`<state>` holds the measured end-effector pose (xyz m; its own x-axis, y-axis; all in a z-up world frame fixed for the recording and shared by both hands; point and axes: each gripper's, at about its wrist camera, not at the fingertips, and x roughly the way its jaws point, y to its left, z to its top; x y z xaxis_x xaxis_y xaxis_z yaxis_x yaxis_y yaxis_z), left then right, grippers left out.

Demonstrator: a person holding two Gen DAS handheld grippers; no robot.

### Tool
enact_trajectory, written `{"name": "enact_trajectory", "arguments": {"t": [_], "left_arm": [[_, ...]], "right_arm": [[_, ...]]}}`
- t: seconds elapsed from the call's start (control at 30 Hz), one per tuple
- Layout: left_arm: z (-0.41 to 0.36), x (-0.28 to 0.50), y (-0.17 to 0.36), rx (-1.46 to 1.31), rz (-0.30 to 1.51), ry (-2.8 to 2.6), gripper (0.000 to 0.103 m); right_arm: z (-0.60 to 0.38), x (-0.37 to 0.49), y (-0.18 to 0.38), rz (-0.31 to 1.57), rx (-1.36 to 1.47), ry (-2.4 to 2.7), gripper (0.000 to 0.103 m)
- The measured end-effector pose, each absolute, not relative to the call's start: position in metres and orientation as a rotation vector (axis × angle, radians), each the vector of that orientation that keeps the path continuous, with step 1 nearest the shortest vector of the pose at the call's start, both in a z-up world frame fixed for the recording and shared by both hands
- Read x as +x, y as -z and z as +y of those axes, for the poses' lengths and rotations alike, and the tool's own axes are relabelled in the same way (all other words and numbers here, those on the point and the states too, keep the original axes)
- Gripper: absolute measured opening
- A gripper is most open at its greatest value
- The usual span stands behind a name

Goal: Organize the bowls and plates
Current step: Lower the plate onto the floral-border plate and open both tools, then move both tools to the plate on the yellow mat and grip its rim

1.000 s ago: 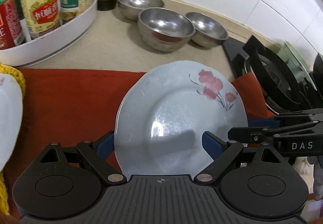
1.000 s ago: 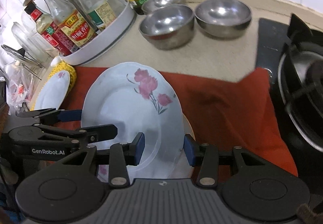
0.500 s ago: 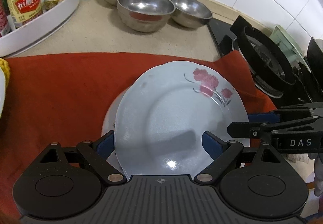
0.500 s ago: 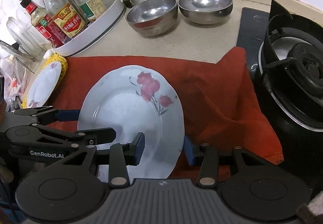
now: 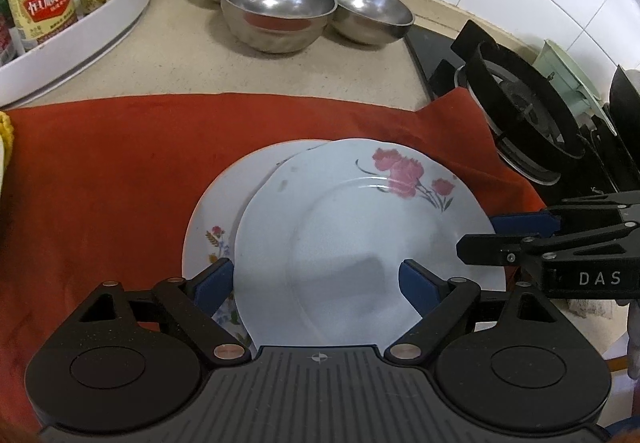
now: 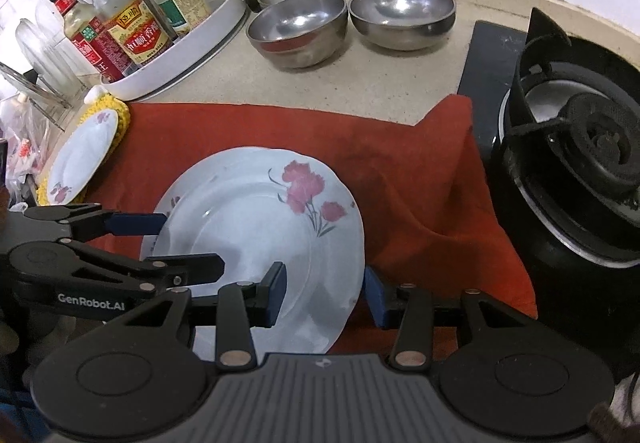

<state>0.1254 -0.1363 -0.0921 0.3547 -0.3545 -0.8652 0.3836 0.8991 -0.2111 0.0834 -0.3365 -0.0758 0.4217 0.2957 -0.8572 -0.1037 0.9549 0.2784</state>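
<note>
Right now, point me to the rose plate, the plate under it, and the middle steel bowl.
rose plate (image 5: 360, 243): left wrist view, on its flat centre.
plate under it (image 5: 212, 227): left wrist view, on its exposed left rim.
middle steel bowl (image 5: 278, 9): left wrist view, on its inner wall.

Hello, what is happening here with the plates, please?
A person holds the pink-flowered plate between the left gripper and the right gripper, one on each side of it. It sits over a second plate on the red cloth. Three steel bowls wait behind.
</note>
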Motion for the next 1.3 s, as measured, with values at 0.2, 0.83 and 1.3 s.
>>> {"name": "enact_trajectory", "arguments": {"t": [0.2,0.83,1.3], "left_arm": [[-0.138,0.122,0.091,0.037,1.104,0.473,0.092],[-0.107,0.114,0.065,0.096,0.994,0.433,0.098],[0.030,0.134,0.043,0.034,0.943,0.097,0.101]], "right_arm": [[-0.337,0.083,0.071,1.082,0.184,-0.256,0.041],[-0.305,0.092,0.049,1.024,0.136,-0.290,0.041],[-0.196,0.137,0.027,0.940,0.068,-0.499,0.045]]}}
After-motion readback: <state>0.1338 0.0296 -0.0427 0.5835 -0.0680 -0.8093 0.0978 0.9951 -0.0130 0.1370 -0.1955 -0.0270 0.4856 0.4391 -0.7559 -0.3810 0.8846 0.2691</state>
